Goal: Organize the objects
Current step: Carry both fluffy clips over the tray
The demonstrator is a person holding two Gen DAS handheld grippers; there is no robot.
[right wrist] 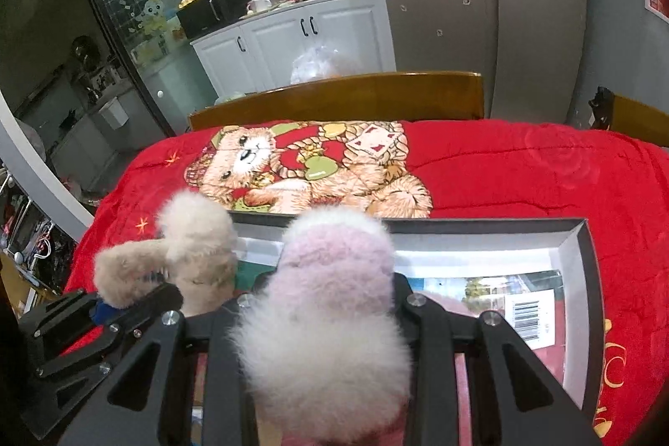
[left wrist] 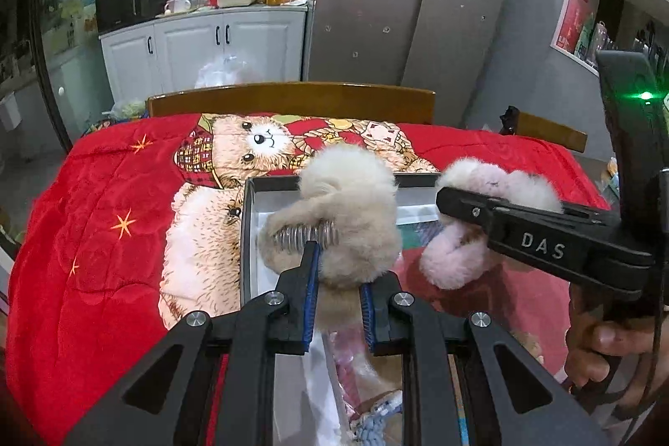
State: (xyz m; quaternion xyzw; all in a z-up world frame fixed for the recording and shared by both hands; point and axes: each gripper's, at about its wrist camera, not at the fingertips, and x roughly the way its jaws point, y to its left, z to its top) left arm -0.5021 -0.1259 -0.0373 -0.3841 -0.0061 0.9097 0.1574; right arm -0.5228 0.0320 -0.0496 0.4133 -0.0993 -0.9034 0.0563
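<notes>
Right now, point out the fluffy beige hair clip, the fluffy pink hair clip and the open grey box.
fluffy beige hair clip (left wrist: 355, 203), left wrist view, on its upper fur.
fluffy pink hair clip (right wrist: 330, 279), right wrist view, on its pink middle.
open grey box (right wrist: 585, 279), right wrist view, on its right wall.

A red quilted blanket (left wrist: 83, 237) printed with a teddy bear and gold stars covers the desk ahead of both tools. Directly on it lies an open, shallow dark-rimmed cardboard box (right wrist: 581, 262) with white inner walls, just beneath the tools, its far edge overlapping the bear.
</notes>
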